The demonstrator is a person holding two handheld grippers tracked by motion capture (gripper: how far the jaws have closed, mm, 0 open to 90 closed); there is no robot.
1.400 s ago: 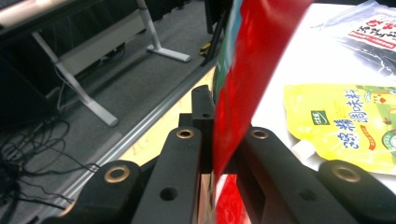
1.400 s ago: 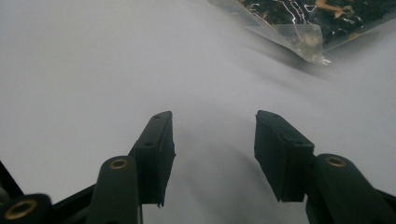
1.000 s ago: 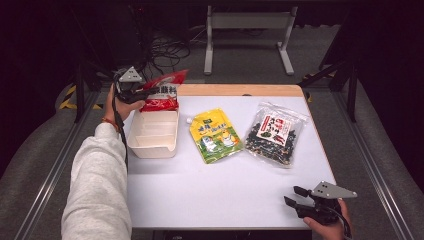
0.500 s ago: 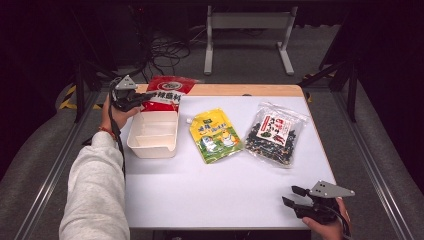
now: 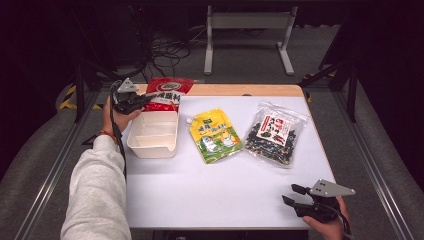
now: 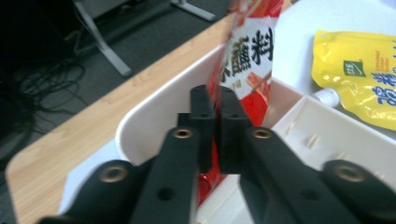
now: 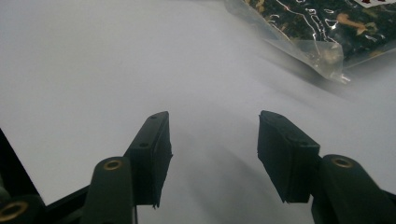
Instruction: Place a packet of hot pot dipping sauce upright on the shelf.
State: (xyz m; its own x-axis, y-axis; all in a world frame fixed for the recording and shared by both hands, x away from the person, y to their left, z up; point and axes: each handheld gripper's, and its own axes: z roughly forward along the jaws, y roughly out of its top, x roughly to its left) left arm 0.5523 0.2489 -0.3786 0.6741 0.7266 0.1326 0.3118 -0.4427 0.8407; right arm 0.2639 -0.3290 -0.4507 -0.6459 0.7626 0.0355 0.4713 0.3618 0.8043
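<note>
Pinching the red sauce packet point(image 6: 247, 70) by its lower edge, the left gripper point(image 5: 145, 100) has its jaws almost fully together, pads pressing the film from both sides in the left gripper view. Log of jaw motion: they have just been opening slightly, with the packet between them throughout. Packet runs forward from the pads, over the far wall of the white divided container point(image 5: 152, 134), its printed face turned up in the high view and its far end lying toward the wooden table edge point(image 5: 240, 90). Container sits just under and beside the gripper, at the table's far left.

Right gripper point(image 5: 295, 196) sits at the near right corner on the white tabletop point(image 7: 116, 60), jaws about half open, nothing between them. Dark seaweed bag point(image 5: 274, 133) lies well ahead of it; yellow pouch point(image 5: 215, 135) between bag and container.
</note>
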